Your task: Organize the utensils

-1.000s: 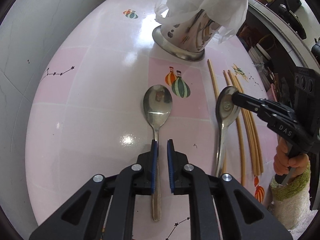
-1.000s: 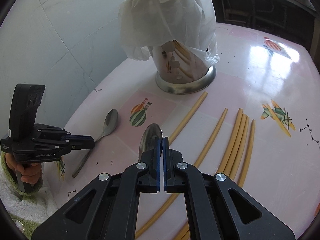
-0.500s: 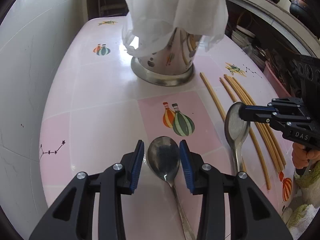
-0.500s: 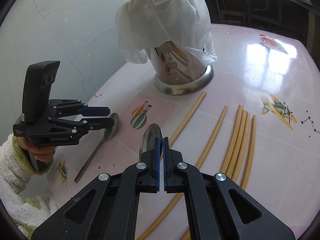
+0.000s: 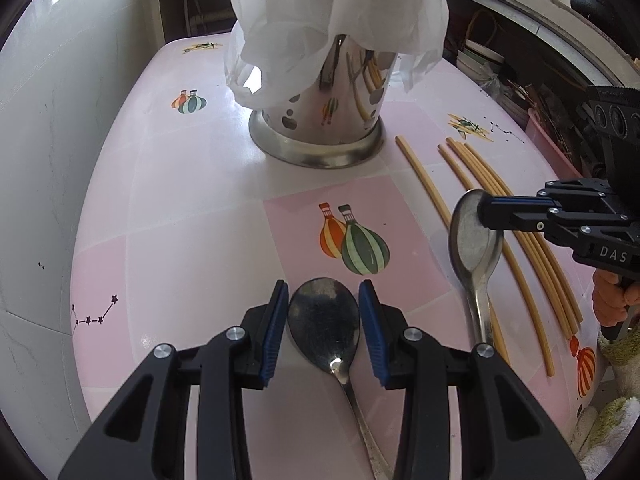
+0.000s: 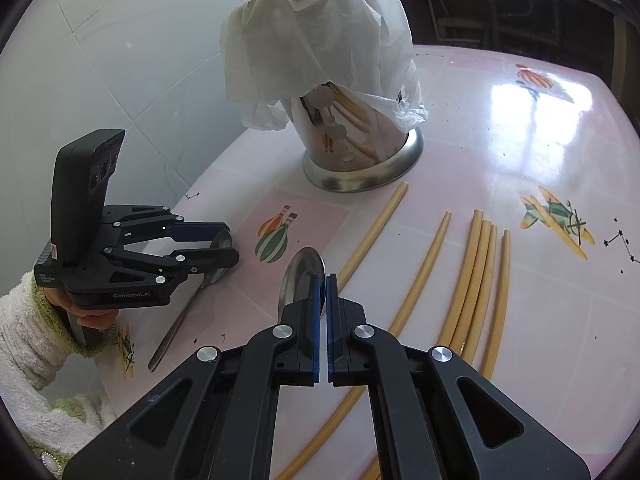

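Two steel spoons lie on the pink table. My left gripper (image 5: 323,304) is open, its jaws either side of the bowl of the left spoon (image 5: 324,320), which rests on the table; it also shows in the right wrist view (image 6: 218,256). My right gripper (image 6: 323,280) is shut, empty as far as I can see, just over the bowl of the right spoon (image 6: 300,276), which lies on the table (image 5: 474,240). Several yellow chopsticks (image 6: 472,276) lie to the right. A steel utensil holder (image 6: 360,148) with a white plastic bag over it stands behind.
A grey tiled wall (image 5: 60,120) borders the table's left side. Shelves with clutter (image 5: 520,80) lie past the far right edge. The table edge (image 6: 120,360) runs close to the left hand.
My left gripper has opened, let go of the left spoon's handle and moved forward and lower so that its jaws flank the bowl. The right gripper has stayed shut over the other spoon.
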A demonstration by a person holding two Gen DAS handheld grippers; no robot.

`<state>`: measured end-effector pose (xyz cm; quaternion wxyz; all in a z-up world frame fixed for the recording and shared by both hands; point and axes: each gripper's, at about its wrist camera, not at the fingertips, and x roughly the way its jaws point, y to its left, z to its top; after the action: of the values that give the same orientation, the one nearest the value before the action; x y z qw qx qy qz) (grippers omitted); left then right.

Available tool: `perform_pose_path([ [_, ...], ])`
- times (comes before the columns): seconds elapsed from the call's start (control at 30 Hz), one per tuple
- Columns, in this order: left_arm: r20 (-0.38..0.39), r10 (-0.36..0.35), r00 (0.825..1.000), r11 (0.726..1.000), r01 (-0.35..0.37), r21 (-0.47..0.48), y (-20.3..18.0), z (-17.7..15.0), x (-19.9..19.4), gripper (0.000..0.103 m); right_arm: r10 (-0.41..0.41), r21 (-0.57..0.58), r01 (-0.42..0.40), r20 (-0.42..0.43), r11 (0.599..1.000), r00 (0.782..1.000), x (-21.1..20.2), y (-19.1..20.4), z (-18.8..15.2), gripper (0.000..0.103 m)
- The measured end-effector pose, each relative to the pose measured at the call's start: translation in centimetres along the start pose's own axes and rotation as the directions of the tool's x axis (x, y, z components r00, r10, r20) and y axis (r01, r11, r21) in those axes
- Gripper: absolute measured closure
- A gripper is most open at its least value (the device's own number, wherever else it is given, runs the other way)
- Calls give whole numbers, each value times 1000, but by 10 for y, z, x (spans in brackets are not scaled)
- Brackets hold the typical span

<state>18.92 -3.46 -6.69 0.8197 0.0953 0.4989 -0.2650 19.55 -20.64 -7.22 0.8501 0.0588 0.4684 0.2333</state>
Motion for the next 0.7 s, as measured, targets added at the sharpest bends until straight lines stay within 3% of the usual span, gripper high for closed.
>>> perform_pose_path([
  [0.33,8,-86,996,996,87,-35,13,-3,-8,68,0,1,0,-2,1000,1000,3,0,1,102],
  [0.53,29,-86,996,996,87,-37,21,-5,-5,68,0,6,0,-3,1000,1000,7,0,1,102],
  [0.7,35,-55,998,998,53,43,11,-5,-2,69,-4,7,4,-5,1000,1000,7,1,0,102],
])
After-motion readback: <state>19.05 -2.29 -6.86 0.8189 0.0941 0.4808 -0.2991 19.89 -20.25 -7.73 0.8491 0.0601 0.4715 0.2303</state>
